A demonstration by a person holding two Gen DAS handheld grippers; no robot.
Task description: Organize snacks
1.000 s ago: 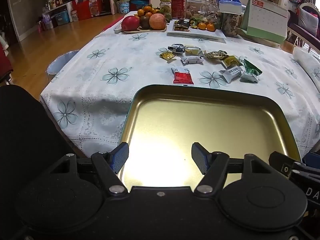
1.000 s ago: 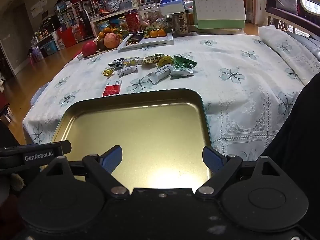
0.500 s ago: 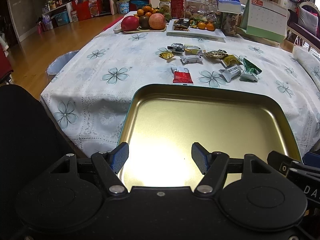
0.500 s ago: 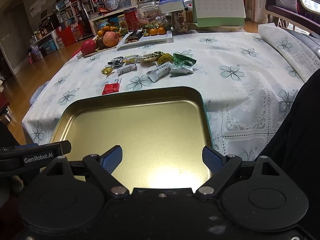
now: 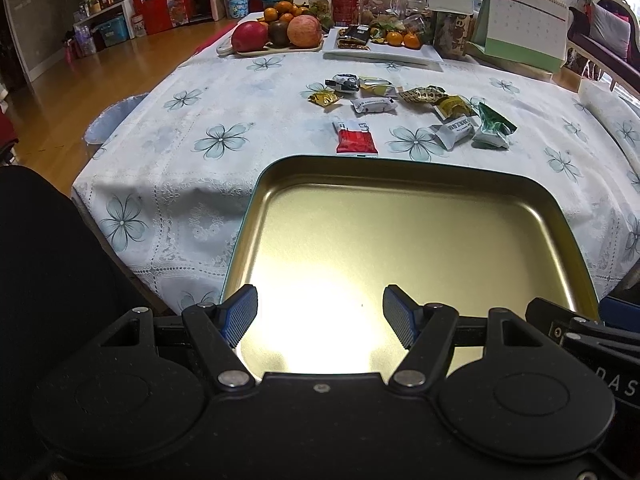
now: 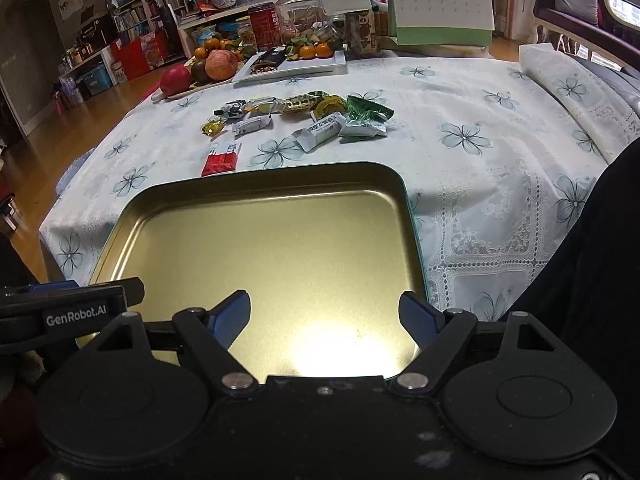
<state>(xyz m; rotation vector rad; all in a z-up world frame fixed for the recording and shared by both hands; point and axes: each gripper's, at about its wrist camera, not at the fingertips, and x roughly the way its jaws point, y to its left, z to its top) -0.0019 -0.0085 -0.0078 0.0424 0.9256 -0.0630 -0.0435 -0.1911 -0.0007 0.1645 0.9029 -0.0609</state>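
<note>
Gold-toned metal tray (image 5: 420,240), shallow, rounded corners, nothing lying in it, at the near edge of the table on a white floral tablecloth (image 5: 208,128). I hold both grippers side by side above its near rim, each tipped downward toward the tray floor. Left gripper (image 5: 320,314): blue pads spread apart, nothing between them. Right gripper (image 6: 324,316): jaws wide but closing, nothing between them either; only the tray's bare floor shows in the gap. Snacks, loose on the cloth beyond the tray's far rim: one red packet (image 5: 355,142) just past the rim; farther out, a cluster with a white packet (image 6: 320,132), a green packet (image 6: 366,118), a gold-wrapped sweet (image 5: 325,98) and several more wrappers. At the far end of the table: fruit board (image 5: 276,34), white plate (image 5: 384,50), desk calendar (image 6: 442,0).
</note>
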